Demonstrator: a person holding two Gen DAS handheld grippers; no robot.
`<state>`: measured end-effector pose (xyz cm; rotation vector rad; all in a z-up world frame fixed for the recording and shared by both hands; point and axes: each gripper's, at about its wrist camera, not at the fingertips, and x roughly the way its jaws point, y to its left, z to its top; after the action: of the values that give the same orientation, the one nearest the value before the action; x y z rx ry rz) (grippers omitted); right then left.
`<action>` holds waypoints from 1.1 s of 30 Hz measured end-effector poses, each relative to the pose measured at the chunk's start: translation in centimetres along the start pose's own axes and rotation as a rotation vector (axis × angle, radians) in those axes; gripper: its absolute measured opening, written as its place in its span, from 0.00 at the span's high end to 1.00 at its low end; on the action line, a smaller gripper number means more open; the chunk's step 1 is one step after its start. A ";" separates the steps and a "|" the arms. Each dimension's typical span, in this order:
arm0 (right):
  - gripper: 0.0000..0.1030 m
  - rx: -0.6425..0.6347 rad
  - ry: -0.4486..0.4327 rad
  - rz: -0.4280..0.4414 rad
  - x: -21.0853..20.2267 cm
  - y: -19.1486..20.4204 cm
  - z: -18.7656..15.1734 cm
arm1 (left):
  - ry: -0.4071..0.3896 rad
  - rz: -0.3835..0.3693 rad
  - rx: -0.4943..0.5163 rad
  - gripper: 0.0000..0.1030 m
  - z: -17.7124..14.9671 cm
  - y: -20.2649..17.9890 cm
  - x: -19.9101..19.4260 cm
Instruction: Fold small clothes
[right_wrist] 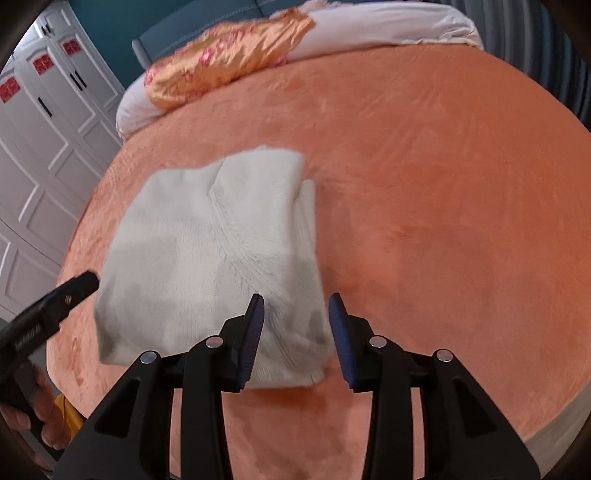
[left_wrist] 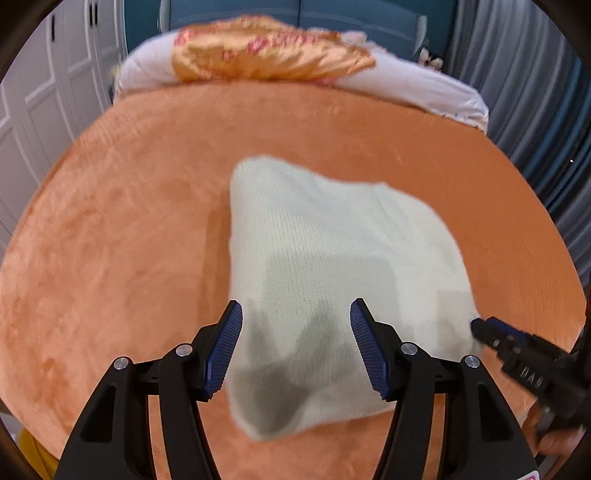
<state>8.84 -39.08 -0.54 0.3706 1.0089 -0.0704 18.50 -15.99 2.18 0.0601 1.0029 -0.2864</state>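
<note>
The left gripper [left_wrist: 295,347] is being held with its jaws spread wide and nothing between them, poised over the near edge of a cream knitted garment [left_wrist: 332,266]. The right gripper [right_wrist: 295,339] is likewise being held open, though less widely, and is gripping nothing; its jaws are straddling the garment's near right corner. In the left wrist view the right gripper's tip is seen at the garment's right edge, and whether it is touching the knit cannot be told through the blur.

The garment is lying folded into a rough rectangle on the orange plush bedspread [right_wrist: 443,184], with a seam running diagonally across its top layer and a second layer showing along its right side. Judging from this, the folding is well advanced, and the fold is probably being released or squared up. To do this well, the edges should be aligned before any further pinch, and only the intended layers should be taken, since loose knit is easily dragged out of line.

No containers are in view. At the head of the bed, an orange satin pillow [right_wrist: 229,55] is resting on white bedding [right_wrist: 388,29].
</note>
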 end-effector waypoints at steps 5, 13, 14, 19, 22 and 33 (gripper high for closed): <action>0.58 0.009 0.019 0.003 1.8 -0.6 -1.1 | 0.014 0.087 0.064 0.36 -1.5 -0.5 2.4; 0.59 -0.046 -0.068 -0.002 -2.8 2.0 -0.4 | 0.015 0.102 0.062 0.36 -1.7 -0.5 2.2; 0.59 -0.069 -0.054 0.003 -2.6 2.6 -0.6 | 0.015 0.104 0.064 0.35 -1.7 -0.6 2.2; 0.55 -0.212 0.066 -0.110 2.7 4.7 -3.2 | 0.019 0.103 0.073 0.35 -2.0 -0.7 2.2; 0.55 -0.195 0.054 -0.107 1.0 5.2 -2.4 | 0.015 0.098 0.082 0.36 -2.6 -0.4 1.5; 0.37 0.098 0.069 0.115 0.8 -1.5 0.3 | 0.076 -0.153 -0.175 0.17 -1.8 4.3 0.7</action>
<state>9.12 -40.53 -1.45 0.5230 1.0522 -0.0032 18.49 -11.66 0.31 -0.1658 1.1067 -0.3370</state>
